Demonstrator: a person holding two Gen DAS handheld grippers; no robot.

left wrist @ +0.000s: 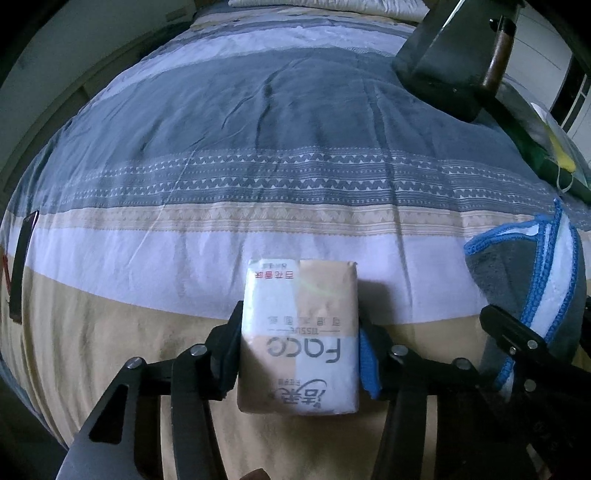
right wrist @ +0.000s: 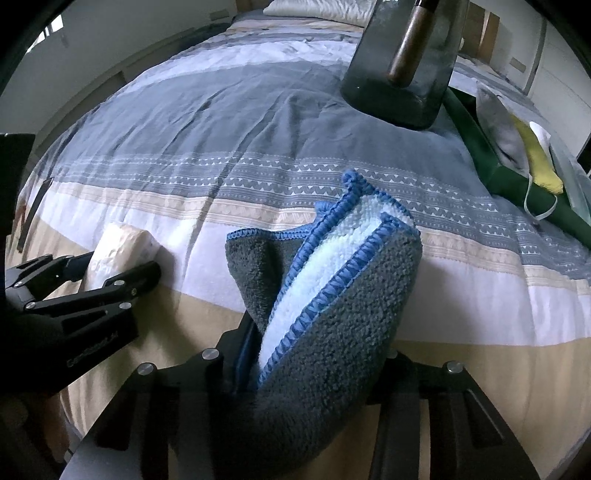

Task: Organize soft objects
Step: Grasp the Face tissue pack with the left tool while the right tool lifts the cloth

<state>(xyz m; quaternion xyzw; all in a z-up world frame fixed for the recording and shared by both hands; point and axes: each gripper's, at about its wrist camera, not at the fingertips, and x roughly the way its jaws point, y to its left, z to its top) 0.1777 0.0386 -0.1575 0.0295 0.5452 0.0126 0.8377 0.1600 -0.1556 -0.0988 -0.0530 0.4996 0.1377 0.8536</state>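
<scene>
A beige and white tissue pack sits upright between the fingers of my left gripper, whose pads press on both of its sides. The pack stands over the striped duvet near the bed's front edge. A folded grey towel with blue edging and a white inner face is clamped in my right gripper; its right finger is hidden under the cloth. From the right wrist view, the left gripper and the tissue pack show at the left. The towel shows at the right of the left wrist view.
A dark block base with a wooden post stands on the bed at the upper right. Beside it lies a green tray holding a yellow item and a face mask. A dark flat object lies at the left edge. Pillows lie at the far end.
</scene>
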